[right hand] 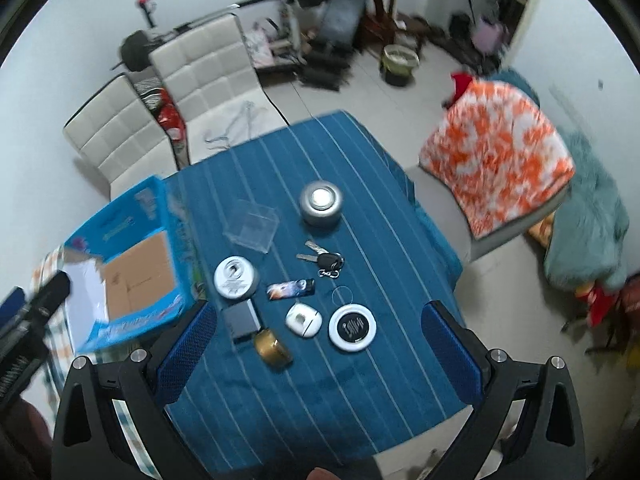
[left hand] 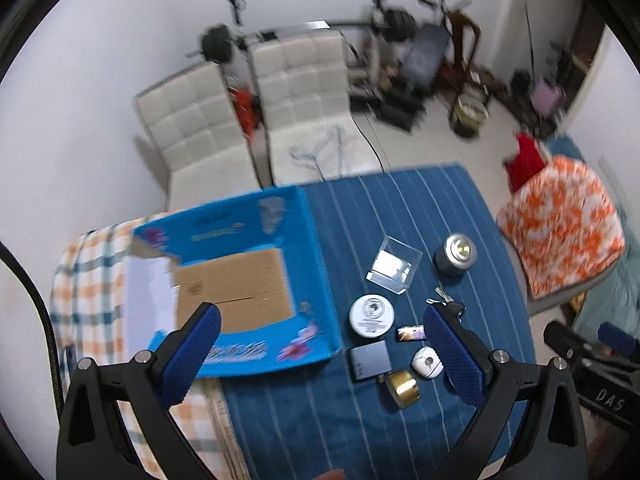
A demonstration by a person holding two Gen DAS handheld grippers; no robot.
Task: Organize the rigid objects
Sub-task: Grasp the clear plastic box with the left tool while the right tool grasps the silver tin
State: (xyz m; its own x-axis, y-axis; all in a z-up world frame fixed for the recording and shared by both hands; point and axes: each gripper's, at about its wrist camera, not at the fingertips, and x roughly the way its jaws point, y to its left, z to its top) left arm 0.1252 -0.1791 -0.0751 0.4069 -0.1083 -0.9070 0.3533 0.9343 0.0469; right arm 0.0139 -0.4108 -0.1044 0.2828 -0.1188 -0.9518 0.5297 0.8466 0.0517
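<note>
Small hard things lie scattered on my tabletop (right hand: pixel 360 392), which is draped in a plush blue cloth with thin white stripes: a clear plastic box (right hand: pixel 252 226), a brushed-metal cylinder (right hand: pixel 321 203), a round white tin (right hand: pixel 234 277), keys on a black fob (right hand: pixel 326 261), a shiny gold ring-shaped piece (right hand: pixel 272 347) and a white-rimmed black disc (right hand: pixel 352 328). At the left edge sits an open blue cardboard box (left hand: pixel 312 264). 2 quilted white chairs (left hand: pixel 304 80) stand at the far side. My left hand-held gripper (left hand: pixel 324 356) and right hand-held gripper (right hand: pixel 316 352) both hover spread wide, holding nothing.
</note>
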